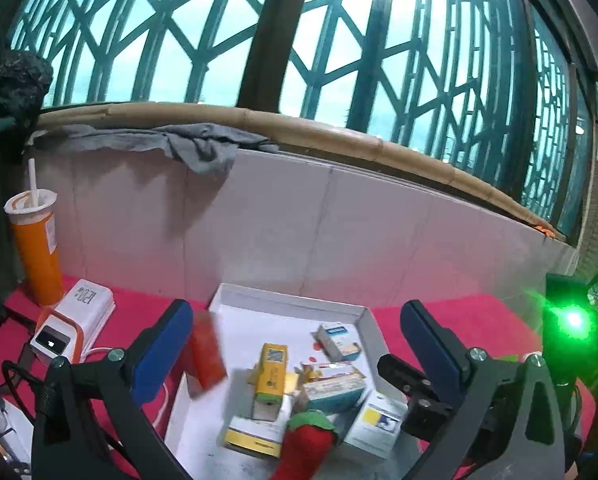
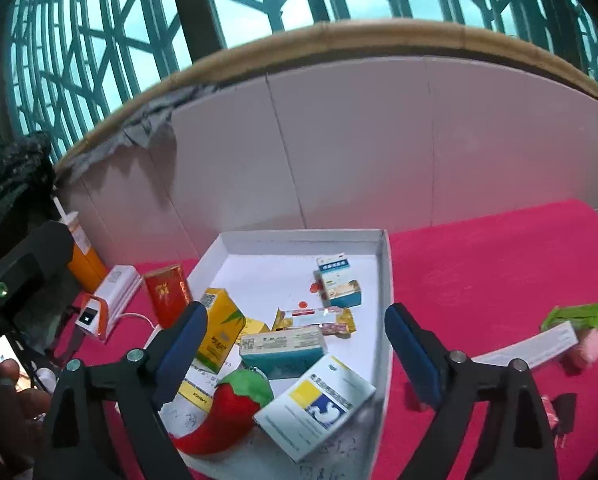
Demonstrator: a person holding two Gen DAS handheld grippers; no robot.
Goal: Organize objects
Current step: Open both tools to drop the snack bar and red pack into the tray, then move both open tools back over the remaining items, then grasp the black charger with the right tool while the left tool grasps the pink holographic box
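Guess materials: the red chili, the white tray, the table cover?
Red chili: soft plush, fuzzy matte red body with a green fabric cap. White tray: looks like thin matte cardboard, with folded upright walls and crisp corners. Table cover: probably felt or similar cloth, a flat magenta surface with no shine.

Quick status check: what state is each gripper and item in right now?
Left gripper: open, empty.
Right gripper: open, empty.
White shallow cardboard tray: lidless, holding boxes.
Red plush chili pepper: lying in tray.
Red rectangular box: blurred, at tray's left rim.
Orange paper cup: upright, straw in lid.
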